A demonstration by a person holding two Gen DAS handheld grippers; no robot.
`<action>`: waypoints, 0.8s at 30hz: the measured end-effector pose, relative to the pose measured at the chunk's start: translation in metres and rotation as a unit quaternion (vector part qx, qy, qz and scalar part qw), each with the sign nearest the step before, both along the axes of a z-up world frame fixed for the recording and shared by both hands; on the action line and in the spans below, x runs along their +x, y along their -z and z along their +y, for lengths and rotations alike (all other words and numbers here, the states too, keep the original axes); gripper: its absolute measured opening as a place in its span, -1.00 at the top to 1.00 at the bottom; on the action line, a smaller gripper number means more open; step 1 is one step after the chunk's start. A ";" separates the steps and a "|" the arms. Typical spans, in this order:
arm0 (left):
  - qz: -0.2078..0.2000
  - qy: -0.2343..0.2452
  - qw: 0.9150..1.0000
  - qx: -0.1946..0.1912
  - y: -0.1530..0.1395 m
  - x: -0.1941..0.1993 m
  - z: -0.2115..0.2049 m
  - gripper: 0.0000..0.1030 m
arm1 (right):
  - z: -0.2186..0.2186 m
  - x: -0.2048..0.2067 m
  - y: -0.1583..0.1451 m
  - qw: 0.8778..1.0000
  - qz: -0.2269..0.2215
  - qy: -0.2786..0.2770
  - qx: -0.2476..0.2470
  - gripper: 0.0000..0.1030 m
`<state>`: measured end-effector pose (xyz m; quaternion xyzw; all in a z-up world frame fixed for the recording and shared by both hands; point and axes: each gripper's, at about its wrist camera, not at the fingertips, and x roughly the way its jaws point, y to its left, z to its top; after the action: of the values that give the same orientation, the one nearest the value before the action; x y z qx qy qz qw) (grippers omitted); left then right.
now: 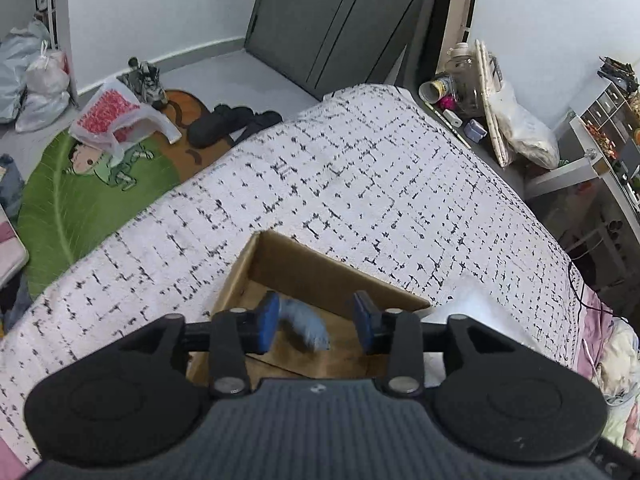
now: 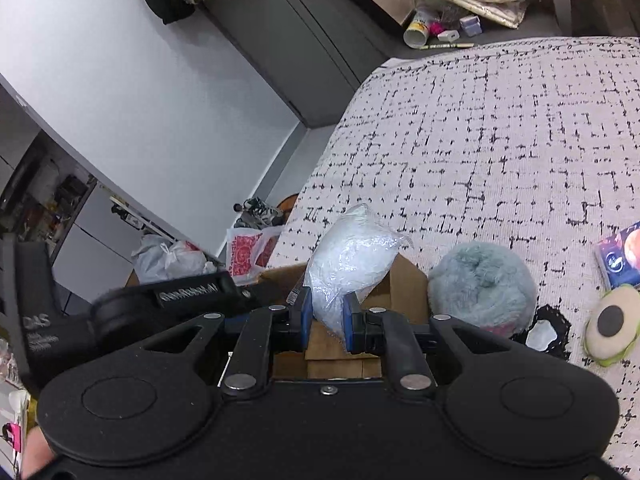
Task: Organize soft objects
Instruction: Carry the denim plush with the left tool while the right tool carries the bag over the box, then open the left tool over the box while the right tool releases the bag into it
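The left gripper (image 1: 316, 320) is hanging with its blue pads spread, a small grey-blue fuzzy soft piece (image 1: 306, 326) lying blurred between them and touching neither that I can tell, seemingly dropping into the open brown cardboard box (image 1: 320, 276) at the lower centre of the left wrist view; the right gripper (image 2: 327, 320) is pinching the lower end of a clear plastic bag of white fluffy stuffing (image 2: 352, 256), pads pressed into it, its long axis running up and slightly right from the jaws; the bag is standing directly over the box (image 2: 404, 280), which is lying just ahead of the right fingers, so the coming move is probably a short lowering and release; the box is sitting on the white bedspread with black dashes (image 2: 500, 152); just right of the box a round grey-green furry cushion (image 2: 482, 280) is waiting, nearer the right hand, and farther right an avocado-shaped plush (image 2: 612, 326) is lying well apart.
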<state>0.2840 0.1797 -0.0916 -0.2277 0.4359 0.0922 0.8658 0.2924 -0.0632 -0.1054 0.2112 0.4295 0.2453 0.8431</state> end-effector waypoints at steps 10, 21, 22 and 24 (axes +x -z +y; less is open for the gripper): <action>-0.015 -0.021 1.000 0.013 -0.023 -0.025 0.006 -0.18 | 0.014 0.011 0.003 0.999 0.018 -0.033 -0.004 0.52; -0.004 -0.033 0.999 0.039 -0.033 -0.051 -0.010 -0.64 | -0.034 -0.013 -0.020 1.000 -0.019 0.004 -0.007 -0.43; -0.004 -0.031 0.999 0.042 -0.033 -0.052 -0.013 -0.64 | -0.041 -0.016 -0.021 1.000 -0.021 0.005 -0.007 -0.47; -0.006 -0.030 0.998 0.048 -0.035 -0.056 -0.017 -0.67 | -0.049 -0.021 -0.023 1.000 -0.029 0.003 -0.009 -0.58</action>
<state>0.2275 0.1625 -0.0566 -0.1996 0.4190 0.1371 0.8751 0.2717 -0.1125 -0.0826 0.1976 0.4065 0.2444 0.8579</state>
